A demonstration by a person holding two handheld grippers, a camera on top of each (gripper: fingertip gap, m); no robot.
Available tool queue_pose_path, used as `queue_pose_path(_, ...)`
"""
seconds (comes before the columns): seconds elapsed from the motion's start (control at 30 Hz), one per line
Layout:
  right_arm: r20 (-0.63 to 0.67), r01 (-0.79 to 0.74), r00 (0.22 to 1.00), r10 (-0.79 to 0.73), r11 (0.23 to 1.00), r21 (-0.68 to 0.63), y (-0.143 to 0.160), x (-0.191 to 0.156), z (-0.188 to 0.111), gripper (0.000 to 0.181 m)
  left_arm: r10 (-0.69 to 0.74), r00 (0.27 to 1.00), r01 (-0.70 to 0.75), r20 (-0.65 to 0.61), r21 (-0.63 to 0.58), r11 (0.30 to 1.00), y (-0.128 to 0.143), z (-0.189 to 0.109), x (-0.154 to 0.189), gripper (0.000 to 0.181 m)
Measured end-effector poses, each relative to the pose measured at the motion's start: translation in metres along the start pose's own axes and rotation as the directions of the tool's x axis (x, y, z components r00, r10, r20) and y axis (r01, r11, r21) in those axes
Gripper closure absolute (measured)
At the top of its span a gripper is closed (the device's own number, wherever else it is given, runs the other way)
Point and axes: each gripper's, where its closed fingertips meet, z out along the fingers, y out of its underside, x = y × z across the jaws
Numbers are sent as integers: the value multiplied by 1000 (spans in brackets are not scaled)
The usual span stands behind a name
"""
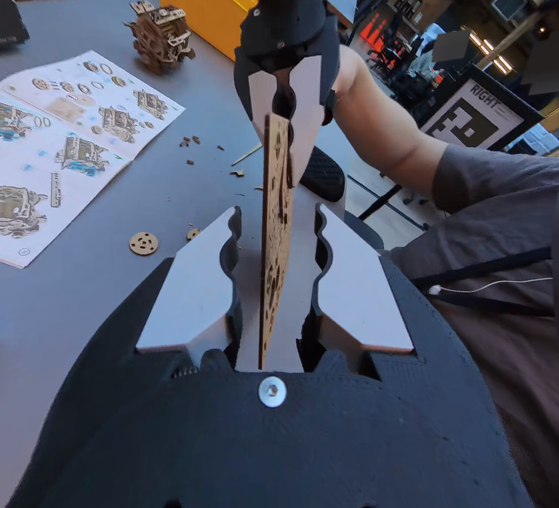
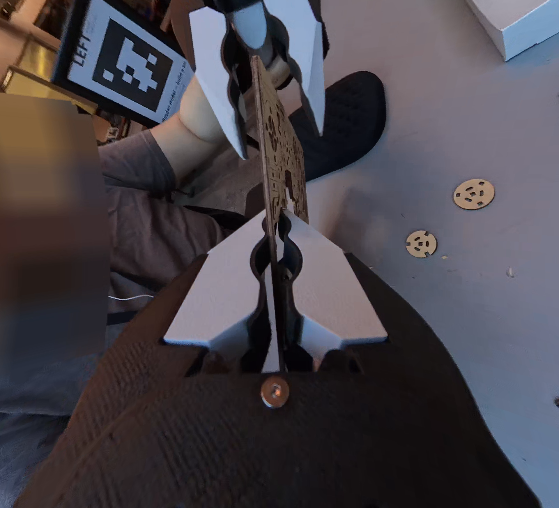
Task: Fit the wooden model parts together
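A thin laser-cut wooden sheet (image 1: pixel 275 251) is held edge-on in the air between the two grippers. My right gripper (image 2: pixel 279 215) is shut on one end of the sheet (image 2: pixel 287 160); it also shows in the left wrist view (image 1: pixel 281 160), clamping the far end. My left gripper (image 1: pixel 276 209) is open, with one finger on each side of the sheet and a gap on both sides. It also shows in the right wrist view (image 2: pixel 281 145), open around the sheet. A partly built wooden model (image 1: pixel 160 36) stands on the grey table (image 1: pixel 181 190).
An open instruction booklet (image 1: pixel 75 136) lies at the left and a yellow bin (image 1: pixel 199 0) stands behind the model. Round wooden discs (image 2: pixel 473 194) (image 2: pixel 421 243) and small offcuts (image 1: pixel 189 142) lie loose. A white box (image 2: pixel 508 0) and a black chair part (image 2: pixel 341 124) are nearby. The tips of one gripper are about 4 centimeters away from the tips of the other. Both grippers' tips are roughly 35 centimeters from the partly built wooden model (image 1: pixel 160 36).
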Motion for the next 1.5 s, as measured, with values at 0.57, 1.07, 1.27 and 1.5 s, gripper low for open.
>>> queue_pose_path(0.57, -195, 171, 974, -117, 944, 283, -32, 31, -43, 147, -221, 974, 227, -57, 128, 966, 14, -15, -26, 180)
queue_pose_path(1.07, -87, 18, 996, 23, 896, 443, 40, 40, -41, 149, -468, 883, 393, 42, 479, 785, 61, -186, -43, 180)
queue_pose_path(1.27, -72, -23, 995, 65, 881, 472, 63, 41, -42, 149, -568, 810, 365, 143, 636, 680, 115, -253, -50, 180)
queue_pose_path(1.5, -39, -63, 995, 91, 885, 461, 67, 46, -30, 149, -651, 746, 413, 140, 669, 618, 152, -288, -60, 180)
